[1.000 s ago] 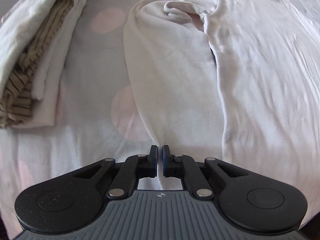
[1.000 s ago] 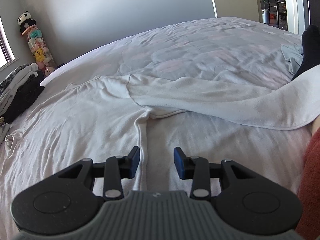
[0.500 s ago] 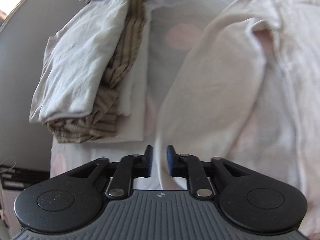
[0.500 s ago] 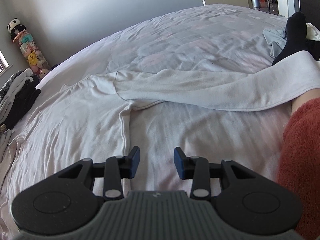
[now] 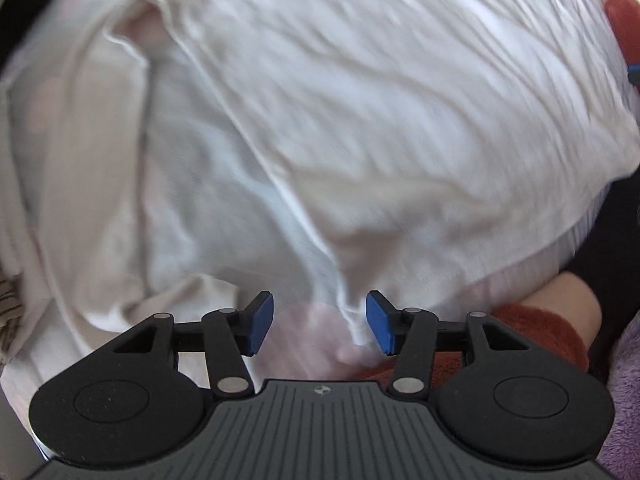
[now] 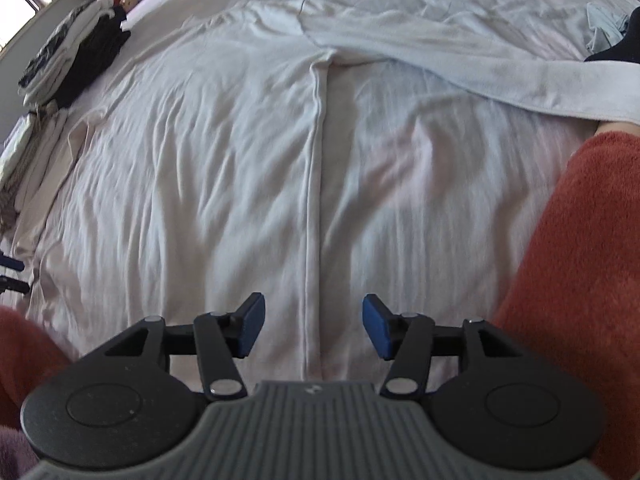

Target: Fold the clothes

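Observation:
A white long-sleeved garment (image 6: pixel 224 152) lies spread flat on the bed, its side seam (image 6: pixel 314 184) running straight away from my right gripper (image 6: pixel 313 330). One sleeve (image 6: pixel 480 64) is folded across toward the right. My right gripper hangs open above the seam at the near hem, holding nothing. In the blurred left wrist view the same garment (image 5: pixel 360 100) fills the frame. My left gripper (image 5: pixel 319 322) is open over its near edge (image 5: pixel 348 312), with nothing held between the pads.
A stack of folded clothes (image 6: pixel 76 56) sits at the far left of the bed, with striped fabric (image 5: pixel 8 300) at the left edge. A person's red fleece sleeve (image 6: pixel 580 260) is at the right. A foot in a black sock (image 6: pixel 624 40) rests far right.
My left gripper opened, let go of the white sleeve and swung right, over the garment's body. The right gripper stayed open and tilted down closer to the seam.

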Demonstrator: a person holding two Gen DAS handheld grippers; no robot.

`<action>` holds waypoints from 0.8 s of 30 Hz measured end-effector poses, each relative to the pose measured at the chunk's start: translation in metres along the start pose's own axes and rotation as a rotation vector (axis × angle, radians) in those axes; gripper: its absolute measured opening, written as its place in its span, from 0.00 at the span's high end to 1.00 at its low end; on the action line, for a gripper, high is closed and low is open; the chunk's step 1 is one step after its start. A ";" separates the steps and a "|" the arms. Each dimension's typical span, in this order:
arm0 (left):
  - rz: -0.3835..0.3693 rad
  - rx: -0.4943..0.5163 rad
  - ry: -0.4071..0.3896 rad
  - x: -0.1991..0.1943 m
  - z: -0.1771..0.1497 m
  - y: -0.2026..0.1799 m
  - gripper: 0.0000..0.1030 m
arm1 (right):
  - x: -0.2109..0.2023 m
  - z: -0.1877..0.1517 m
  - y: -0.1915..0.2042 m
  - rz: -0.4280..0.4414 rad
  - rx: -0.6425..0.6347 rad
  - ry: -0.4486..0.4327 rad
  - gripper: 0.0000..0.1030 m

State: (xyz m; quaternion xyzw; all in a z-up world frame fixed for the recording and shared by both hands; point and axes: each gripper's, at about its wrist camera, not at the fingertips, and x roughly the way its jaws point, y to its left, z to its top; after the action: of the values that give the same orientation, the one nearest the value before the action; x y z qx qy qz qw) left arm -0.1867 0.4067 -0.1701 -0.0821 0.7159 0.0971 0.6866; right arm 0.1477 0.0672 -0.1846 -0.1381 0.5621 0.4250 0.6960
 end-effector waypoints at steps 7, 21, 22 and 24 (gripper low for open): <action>0.055 0.027 0.099 0.043 0.012 -0.028 0.51 | 0.033 -0.019 0.019 -0.055 -0.137 0.214 0.44; -0.062 -0.080 -0.124 -0.045 -0.034 -0.018 0.94 | -0.043 -0.022 0.016 -0.022 -0.216 0.155 0.95; -0.064 -0.085 -0.124 -0.052 -0.040 -0.021 0.94 | -0.052 -0.021 0.014 -0.017 -0.210 0.145 0.95; -0.072 -0.089 -0.120 -0.068 -0.042 -0.020 0.94 | -0.072 -0.018 0.009 -0.006 -0.198 0.126 0.95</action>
State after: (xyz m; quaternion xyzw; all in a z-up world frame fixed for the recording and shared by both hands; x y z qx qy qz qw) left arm -0.2190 0.3761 -0.1011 -0.1323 0.6651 0.1089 0.7269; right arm 0.1283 0.0291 -0.1236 -0.2346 0.5595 0.4668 0.6434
